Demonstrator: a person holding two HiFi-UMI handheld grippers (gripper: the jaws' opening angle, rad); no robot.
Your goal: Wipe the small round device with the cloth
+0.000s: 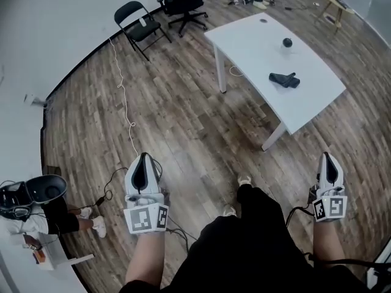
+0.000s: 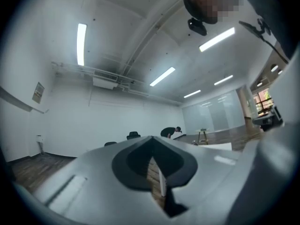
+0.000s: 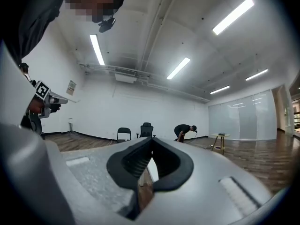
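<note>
Head view, looking steeply down at a wooden floor from a standing person's height. A white surface (image 1: pixel 244 44) stands at the upper right. The small round device (image 1: pixel 287 42), dark in colour, sits near the middle of the surface. A dark crumpled cloth (image 1: pixel 285 79) lies on the same surface, apart from the device and on the side nearer the person.

Both tongs are held over the floor, well apart from the surface and on its near side. The left tongs (image 1: pixel 145 159) are far off to the surface's left. The right tongs (image 1: pixel 327 157) are just past its near corner. Each pair is closed tip to tip, with nothing between them (each gripper view shows this head-on).

In both gripper views the tongs' grey bodies fill the lower half, and neither the device nor the cloth can be made out. At the far end of the surface lies a small dark object (image 1: pixel 263 21), perhaps a disc, too small to identify. The person's dark clothing covers the floor at the bottom edge.
</note>
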